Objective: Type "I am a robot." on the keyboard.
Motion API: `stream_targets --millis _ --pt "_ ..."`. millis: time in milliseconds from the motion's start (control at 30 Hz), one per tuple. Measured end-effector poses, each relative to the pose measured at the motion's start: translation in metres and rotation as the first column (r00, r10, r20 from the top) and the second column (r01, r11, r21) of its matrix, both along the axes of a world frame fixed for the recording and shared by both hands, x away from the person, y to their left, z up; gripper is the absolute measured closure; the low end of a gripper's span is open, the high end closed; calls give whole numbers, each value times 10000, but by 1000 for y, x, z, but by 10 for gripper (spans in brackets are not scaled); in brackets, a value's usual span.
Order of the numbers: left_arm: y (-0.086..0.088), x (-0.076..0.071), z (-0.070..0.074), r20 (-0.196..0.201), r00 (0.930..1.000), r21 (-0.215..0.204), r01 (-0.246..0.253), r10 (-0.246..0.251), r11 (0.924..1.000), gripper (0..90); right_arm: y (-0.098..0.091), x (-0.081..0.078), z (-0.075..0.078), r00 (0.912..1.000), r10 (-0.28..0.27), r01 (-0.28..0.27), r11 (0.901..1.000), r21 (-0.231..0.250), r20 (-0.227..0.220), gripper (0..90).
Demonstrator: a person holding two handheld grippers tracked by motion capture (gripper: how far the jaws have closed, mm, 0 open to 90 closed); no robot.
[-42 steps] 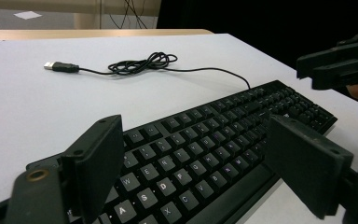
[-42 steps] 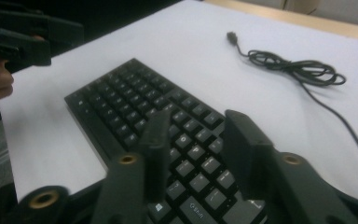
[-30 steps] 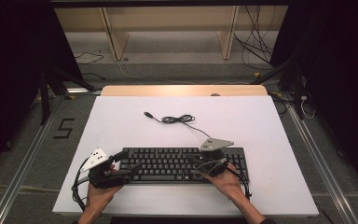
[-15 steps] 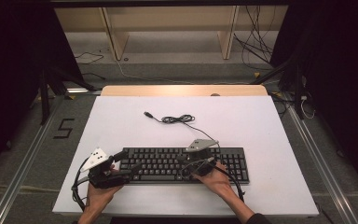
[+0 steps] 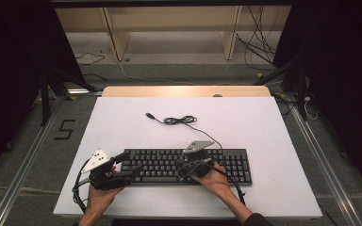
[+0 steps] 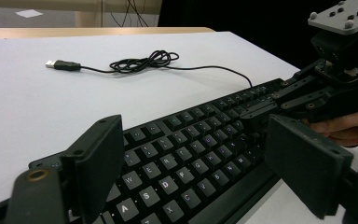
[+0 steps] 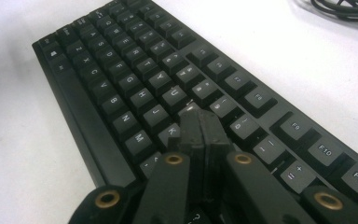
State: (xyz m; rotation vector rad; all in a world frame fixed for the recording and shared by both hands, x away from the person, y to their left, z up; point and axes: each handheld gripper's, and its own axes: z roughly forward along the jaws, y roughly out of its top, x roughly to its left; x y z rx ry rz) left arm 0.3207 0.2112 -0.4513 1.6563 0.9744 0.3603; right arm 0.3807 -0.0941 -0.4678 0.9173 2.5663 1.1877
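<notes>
Down at the near edge of the white desk (image 5: 122, 122) we have a black keyboard (image 5: 169, 165) lying flat, its long side running across in front of us, and both of our hands are working at it. Our right tongs (image 7: 199, 116) are pressed together, pad against pad with nothing between them, and their joined tip points down onto the middle of the key field; in the right gripper view that tip sits over the keys just right of the U and J, about where the I and K lie, though we cannot tell whether it truly touches a keycap or hangs just above it. From the high view our right hand (image 5: 212, 176) rests at the front edge of the keyboard, a little right of its middle, with the grey three-cornered plate above it. Our left tongs (image 6: 196, 163) stand wide apart at the keyboard's left end: in the left gripper view one pad rises over the leftmost keys beside the W, A and S, the other over the front edge further along, and neither pad presses on anything. Our left hand (image 5: 101, 188) is low at the desk's near left corner. Behind the keyboard its thin black cable (image 5: 181, 120) lies in a loose coil on the desk, and the USB plug (image 6: 56, 64) at its end lies free, well apart from everything else.
</notes>
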Motion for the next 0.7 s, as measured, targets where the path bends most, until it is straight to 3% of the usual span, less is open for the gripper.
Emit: stream_targets --millis 500,700 --pt "0 0 0 -31 10000 -25 -28 28 10000 195 7 2 -9 9998 -32 23 9990 -443 -216 900" --pt "1 0 0 -29 10000 -10 -29 29 10000 195 9 0 -9 10000 -12 12 9979 -648 -3 900"
